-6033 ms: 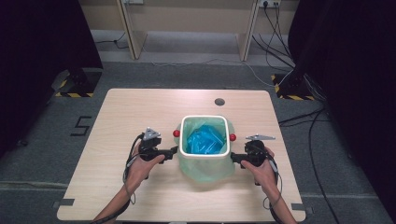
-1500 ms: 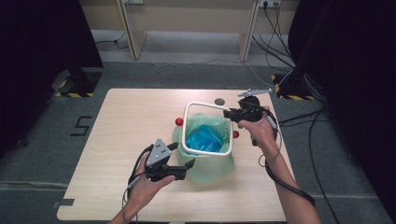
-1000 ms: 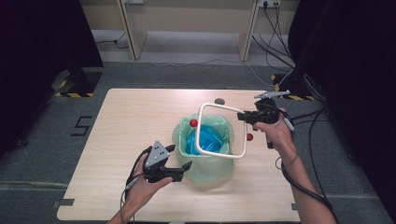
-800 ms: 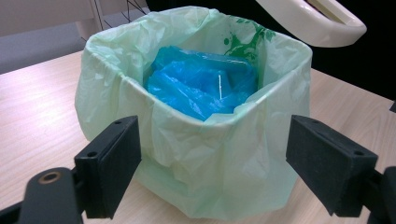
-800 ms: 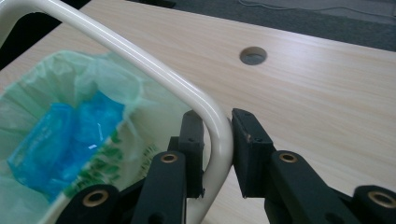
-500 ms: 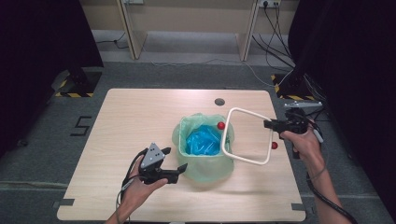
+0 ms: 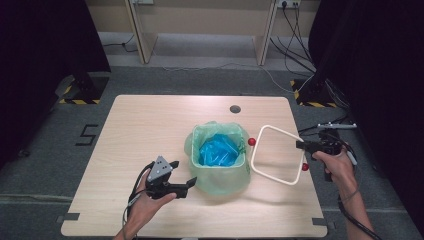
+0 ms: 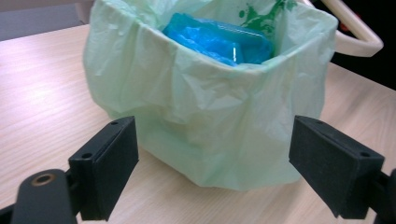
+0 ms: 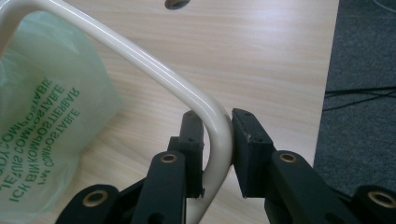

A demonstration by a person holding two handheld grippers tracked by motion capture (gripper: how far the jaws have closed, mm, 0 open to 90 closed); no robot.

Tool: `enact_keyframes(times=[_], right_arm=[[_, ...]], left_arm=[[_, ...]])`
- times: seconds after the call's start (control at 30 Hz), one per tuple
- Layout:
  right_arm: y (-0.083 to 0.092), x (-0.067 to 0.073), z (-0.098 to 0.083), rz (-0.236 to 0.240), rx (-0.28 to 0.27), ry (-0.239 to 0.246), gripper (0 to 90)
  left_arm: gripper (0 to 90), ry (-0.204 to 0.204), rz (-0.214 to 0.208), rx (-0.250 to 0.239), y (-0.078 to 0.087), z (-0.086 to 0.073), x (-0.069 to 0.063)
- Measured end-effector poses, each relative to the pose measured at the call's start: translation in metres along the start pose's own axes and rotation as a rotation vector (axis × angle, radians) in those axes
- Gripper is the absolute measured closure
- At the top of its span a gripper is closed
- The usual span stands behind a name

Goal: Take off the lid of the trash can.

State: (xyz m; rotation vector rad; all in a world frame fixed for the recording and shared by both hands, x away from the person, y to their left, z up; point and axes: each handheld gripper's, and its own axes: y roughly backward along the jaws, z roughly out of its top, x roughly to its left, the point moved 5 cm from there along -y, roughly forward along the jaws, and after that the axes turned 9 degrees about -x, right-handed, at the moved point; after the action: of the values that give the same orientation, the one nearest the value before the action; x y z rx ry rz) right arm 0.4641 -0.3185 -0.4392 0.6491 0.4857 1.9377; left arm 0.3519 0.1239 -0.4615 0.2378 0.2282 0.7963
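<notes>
**Frame off the bin, held out to my right**

My right gripper (image 7: 303,145) is clamped on the cream frame (image 7: 276,154), a rounded rectangular hoop with a red knob (image 7: 252,142) on its near-bin side and another by my hand. In the right gripper view the two black jaws pinch a curved corner of the frame (image 9: 219,135) from both sides, pads pressed against the tube. I hold the frame tilted above the table (image 7: 150,130), to the right of the bin (image 7: 220,162) and apart from it.

The bin stands near the middle of the table, lined with a pale green bag (image 8: 205,121) whose edge is folded down over the rim and hangs loose round the outside. Green print shows on the bag (image 9: 42,140) in the right gripper view. A crumpled blue bag (image 8: 219,39) lies inside.

My left gripper (image 7: 181,186) is low over the table just to the left of the bin, its jaws standing wide apart with nothing between the pads. In the left gripper view they frame the bag-covered wall of the bin without touching it.
</notes>
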Motion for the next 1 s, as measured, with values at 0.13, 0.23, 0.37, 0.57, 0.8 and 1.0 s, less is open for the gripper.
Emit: enact_keyframes(times=[0.13,0.23,0.37,0.57,0.8,1.0], right_arm=[[-0.007,-0.007,-0.012,-0.018,0.022,-0.006,74.8],[-0.011,-0.012,-0.021,-0.035,0.050,-0.015,74.8],[-0.016,-0.021,-0.032,-0.046,0.067,-0.035,74.8],[-0.022,-0.030,-0.052,-0.063,0.100,-0.050,74.7],[-0.032,-0.036,-0.070,-0.087,0.130,-0.052,74.7],[-0.033,-0.041,-0.075,-0.125,0.157,-0.021,74.0]], left_arm=[[15.0,-0.009,-0.015,-0.006,-0.001,0.001,-0.004],[15.0,-0.011,-0.013,0.000,-0.003,0.000,-0.003],[15.0,-0.005,-0.026,0.006,-0.002,0.000,-0.004],[14.9,-0.003,-0.027,0.000,-0.001,0.001,-0.003],[14.9,-0.001,-0.024,0.013,-0.004,-0.003,-0.002],[14.9,-0.001,-0.012,0.020,-0.006,-0.007,0.002]])
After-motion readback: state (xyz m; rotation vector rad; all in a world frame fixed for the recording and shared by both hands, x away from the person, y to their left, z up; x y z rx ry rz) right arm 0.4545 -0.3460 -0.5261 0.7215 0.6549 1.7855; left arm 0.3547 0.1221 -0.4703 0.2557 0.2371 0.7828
